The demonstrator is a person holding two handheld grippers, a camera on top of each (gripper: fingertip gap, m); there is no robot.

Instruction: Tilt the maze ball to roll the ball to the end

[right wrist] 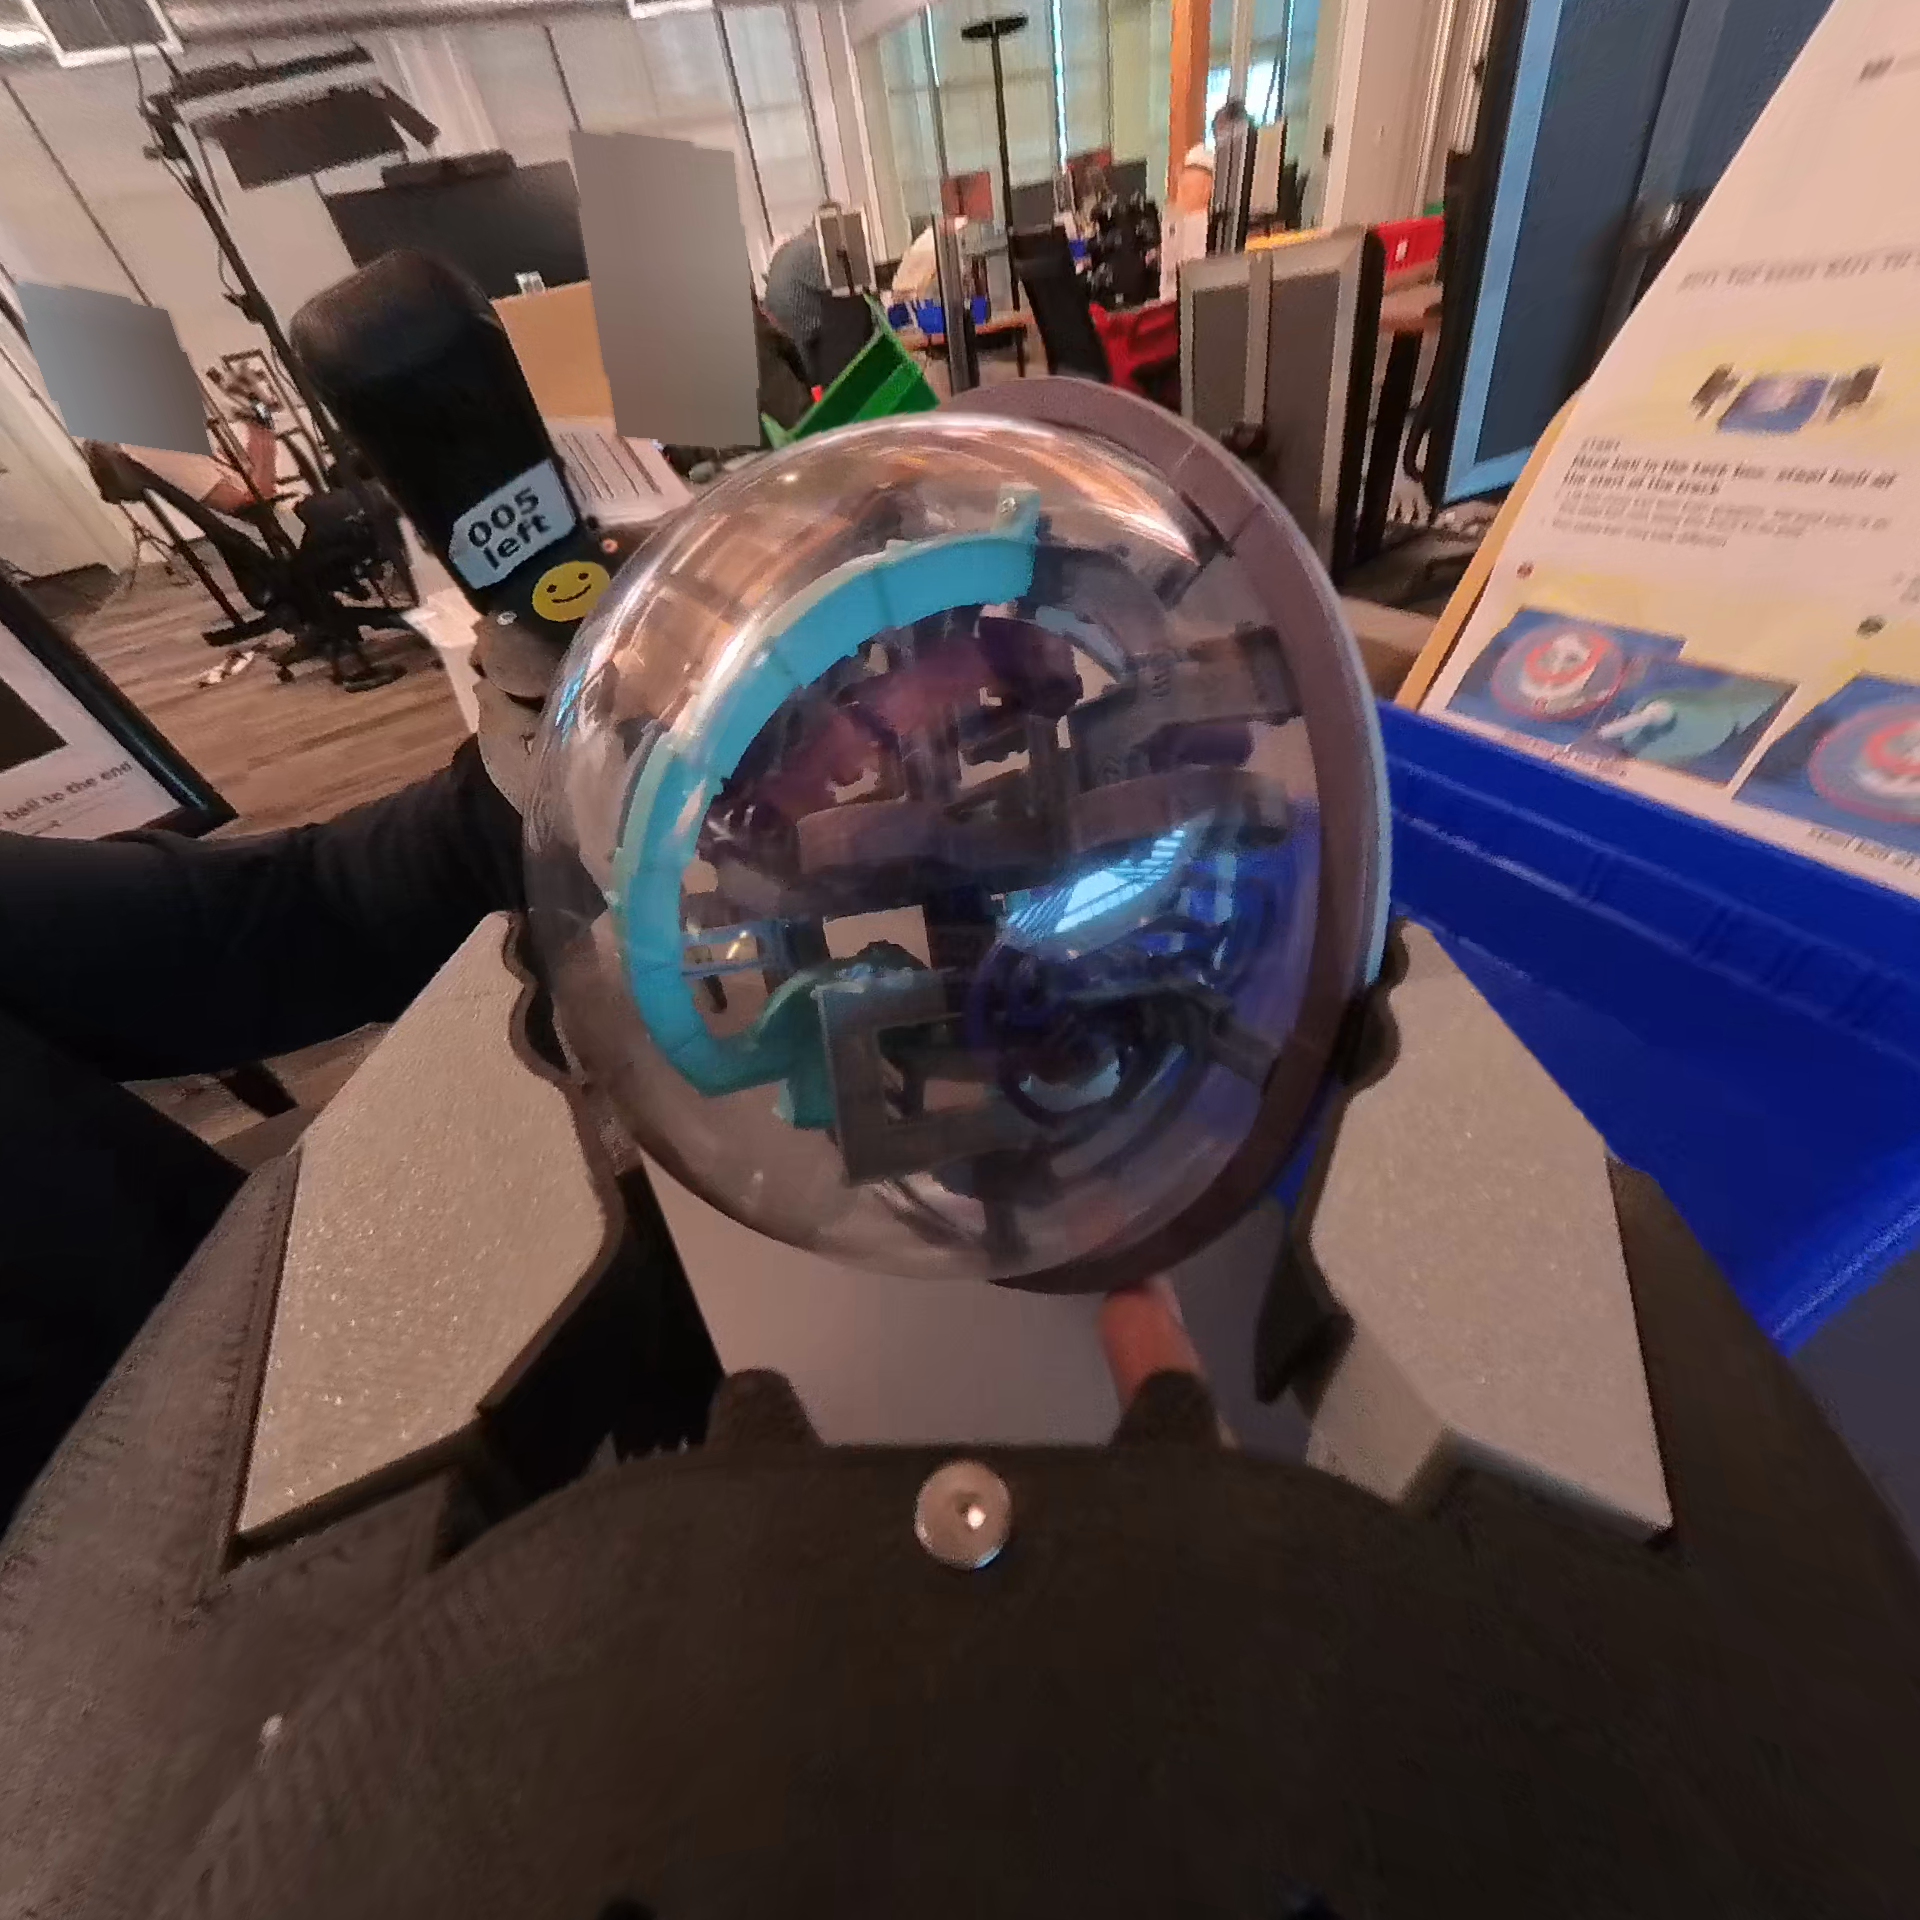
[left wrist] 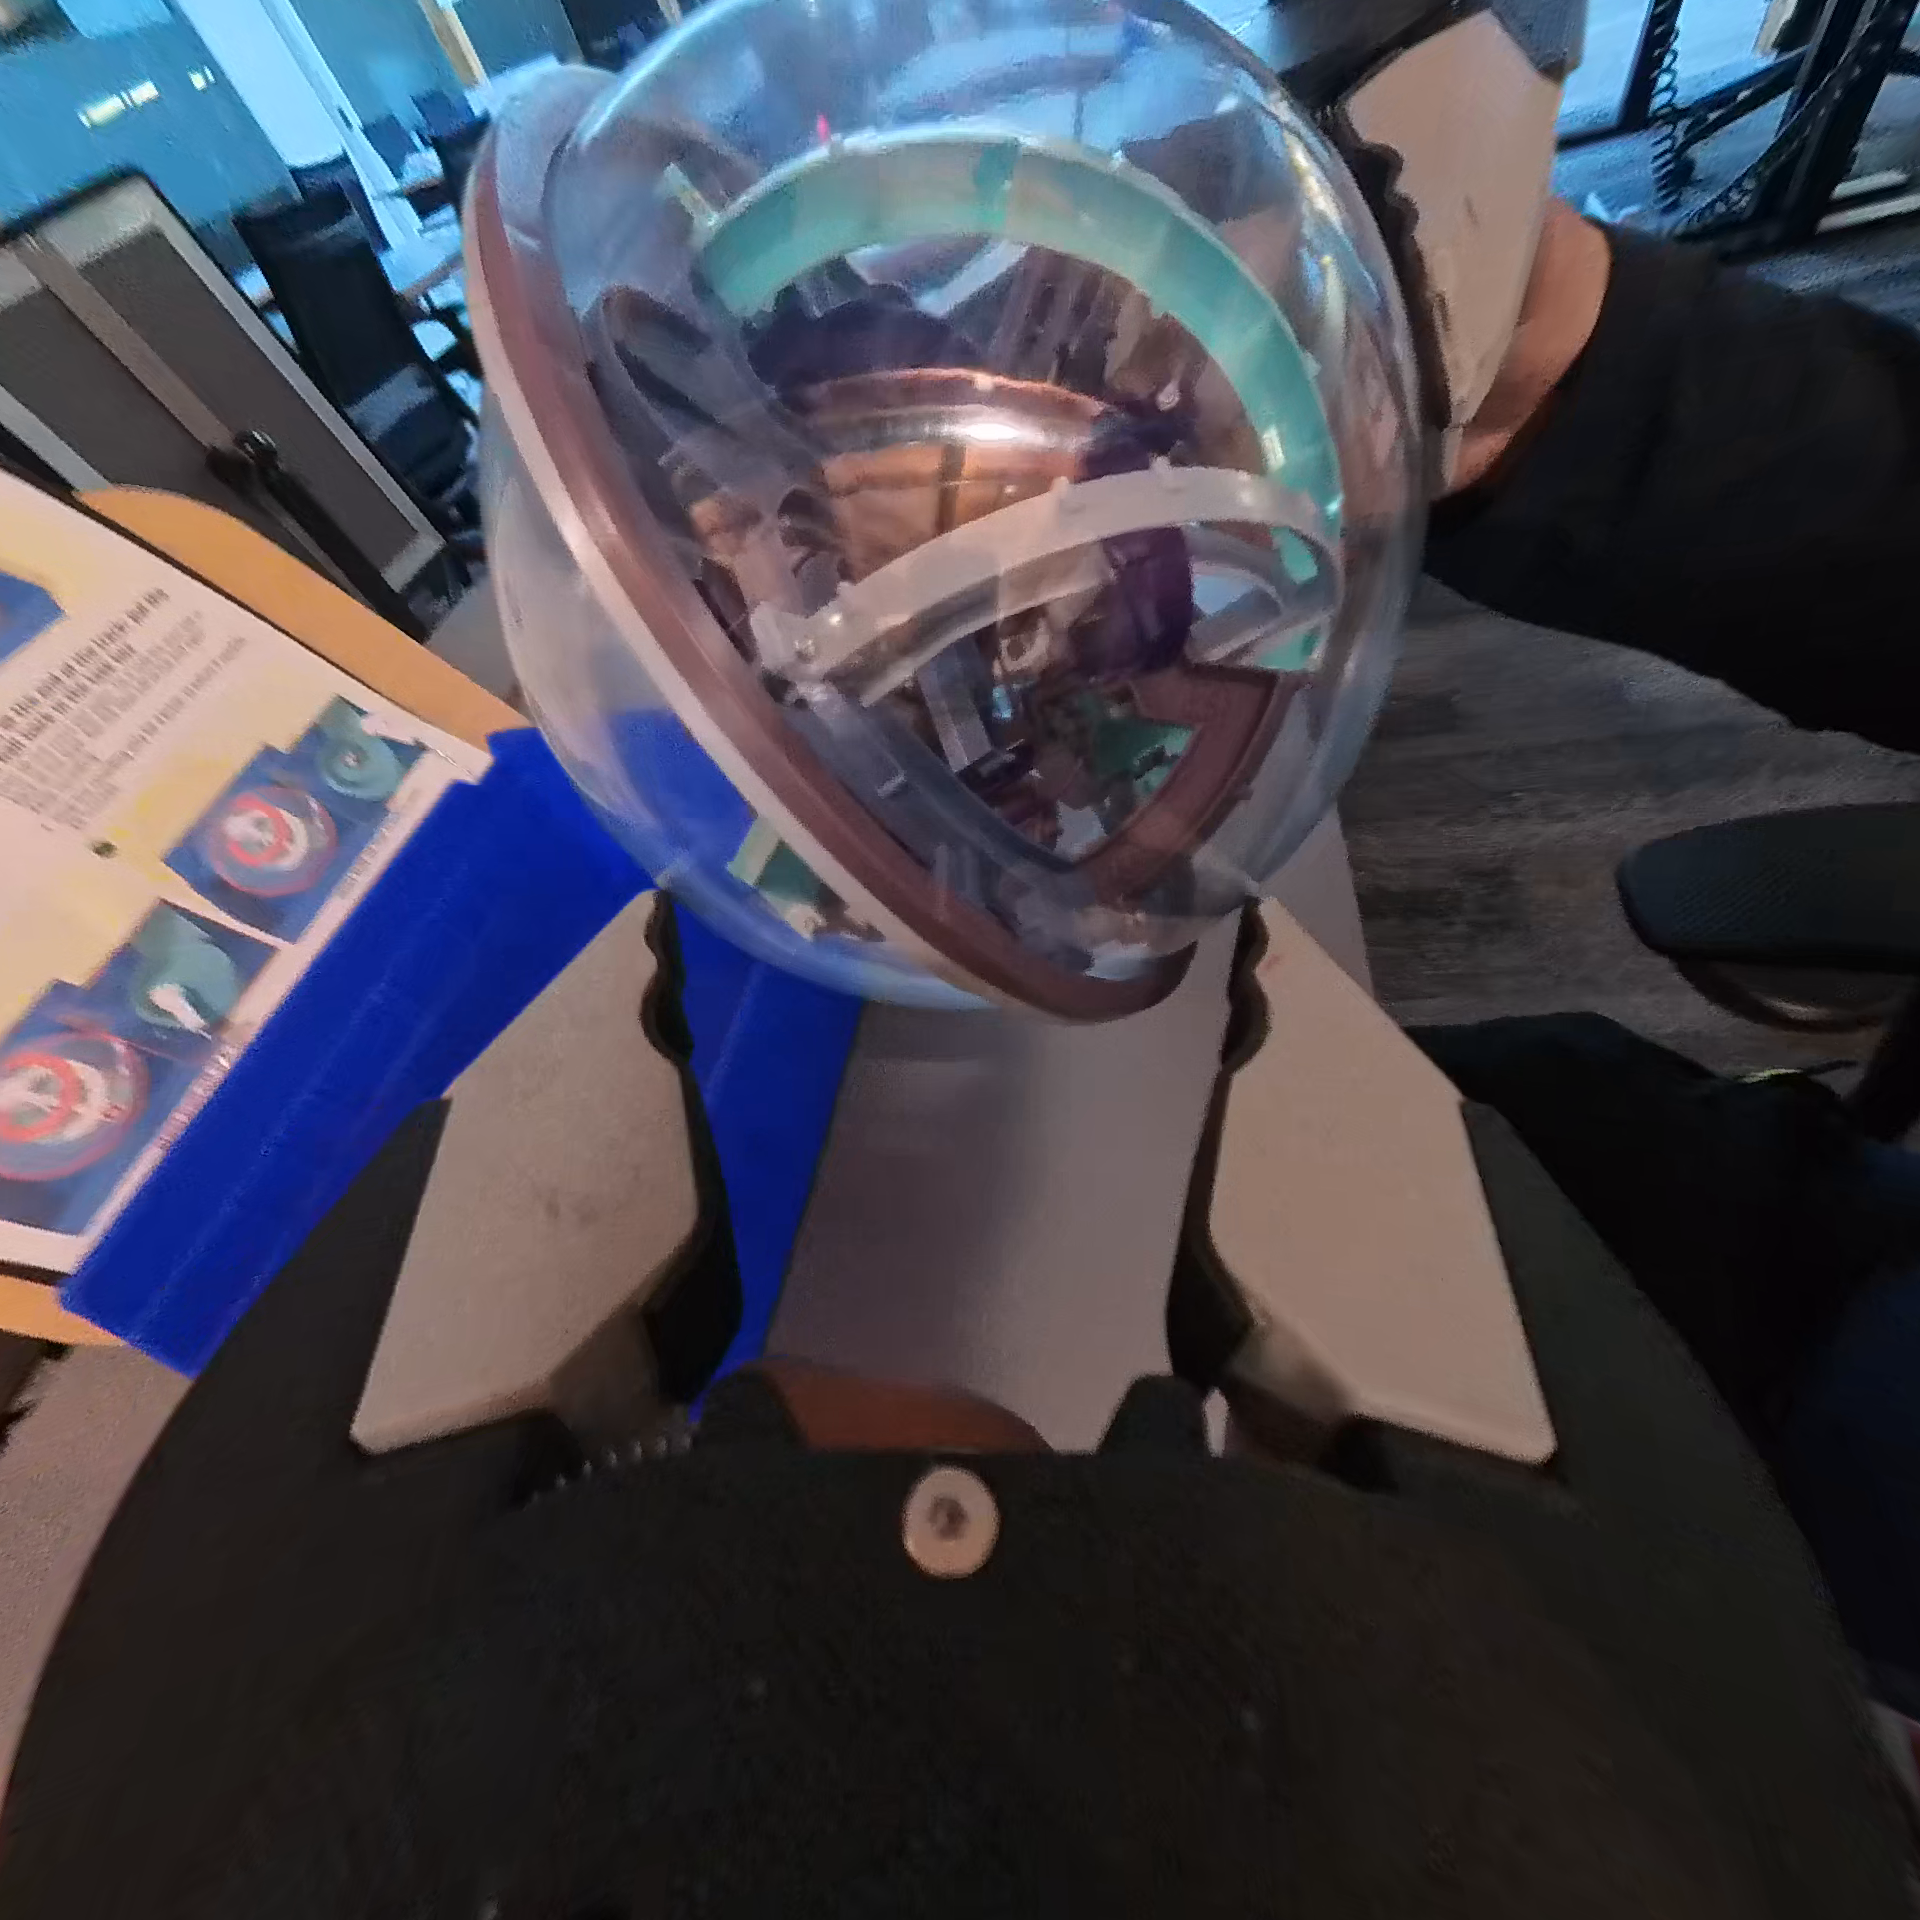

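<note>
Nearest the lens in the left wrist view, the left gripper [left wrist: 951, 935] has its two pale fingers [left wrist: 551, 1164] spread wide, their dark-edged tips touching the underside of the maze ball [left wrist: 935, 540] at about 6 o'clock; it cradles the sphere from below, clamping nothing. Likewise the right gripper [right wrist: 951, 997] stands wide, its fingers [right wrist: 416, 1226] bracketing the sphere at 9 and 3 o'clock, the far tip against the dark equator ring [right wrist: 1320, 831]. A bare fingertip [right wrist: 1138, 1335] shows under the ring at 6 o'clock, seemingly propping it.

So the sphere is carried between both tools, off the table, its ring tilted steeply. Inside, a teal track [right wrist: 707, 831] curves round, with grey and purple pieces behind. A small shiny round spot low in the right wrist view, at 5 o'clock of the sphere, may be the steel ball, but blur and reflections leave that unsure.

To do this step well, I judge both tools should turn together, slowly, as one cradle, since neither has a firm clamp and the smooth shell could slip. Tip only enough for the ball to creep, then pause and level off at each bend.

Beyond lie a blue bin [right wrist: 1662, 935] at 3 o'clock and an instruction sheet [left wrist: 187, 831] propped behind it
</note>
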